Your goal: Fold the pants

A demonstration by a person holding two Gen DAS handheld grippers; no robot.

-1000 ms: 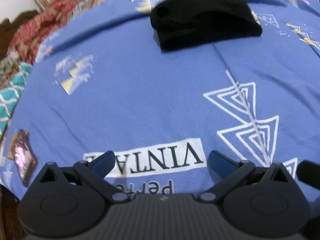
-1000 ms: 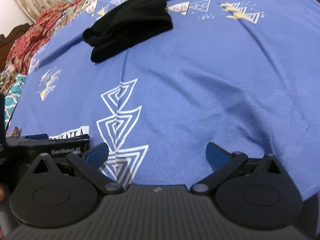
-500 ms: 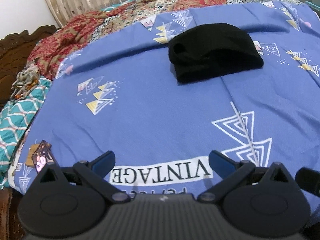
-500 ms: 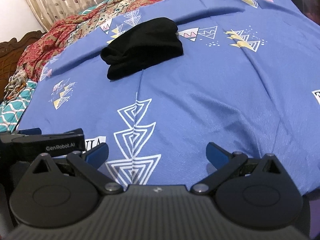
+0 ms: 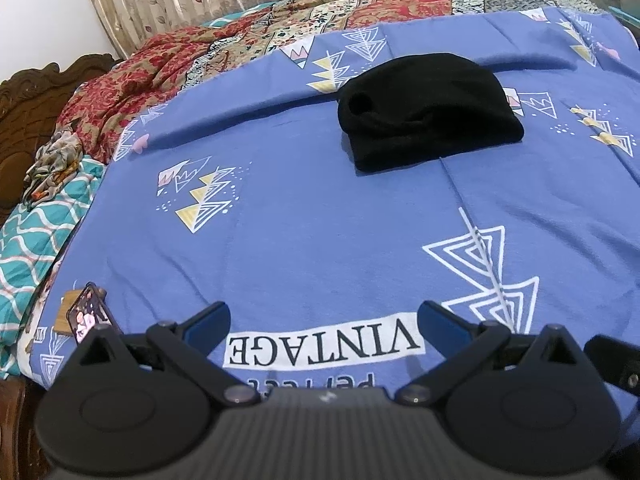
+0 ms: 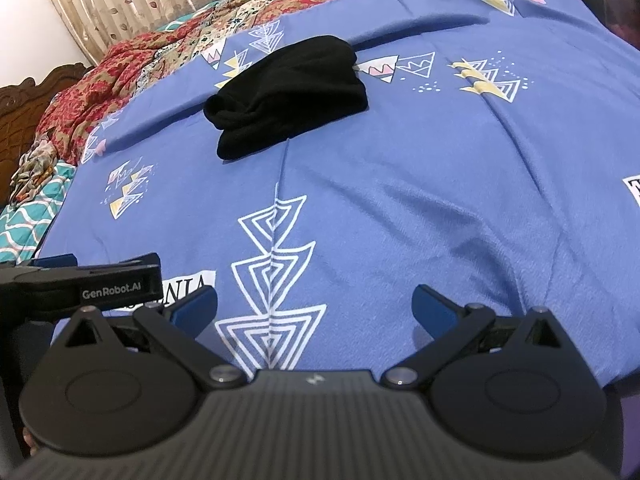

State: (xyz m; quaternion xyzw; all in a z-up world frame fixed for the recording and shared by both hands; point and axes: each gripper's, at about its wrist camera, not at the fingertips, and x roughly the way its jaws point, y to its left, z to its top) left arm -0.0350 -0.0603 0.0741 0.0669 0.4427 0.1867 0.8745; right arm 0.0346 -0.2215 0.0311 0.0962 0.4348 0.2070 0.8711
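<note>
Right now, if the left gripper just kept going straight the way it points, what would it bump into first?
Probably the blue bedsheet ahead of the open left gripper, well short of the folded black pants; depth is hard to judge.

Folded black pants (image 6: 286, 94) on blue bedsheet (image 6: 420, 200), hand-held gripper (image 6: 314, 310) spread wide

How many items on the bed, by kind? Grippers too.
Black folded pants: 1
Blue printed bedsheet: 1
Red patterned quilt: 1
Teal wavy-pattern fabric: 1
Phone at the sheet's near-left edge: 1
Grippers, both open and empty: 2, left gripper, right gripper
Total: 7
</note>
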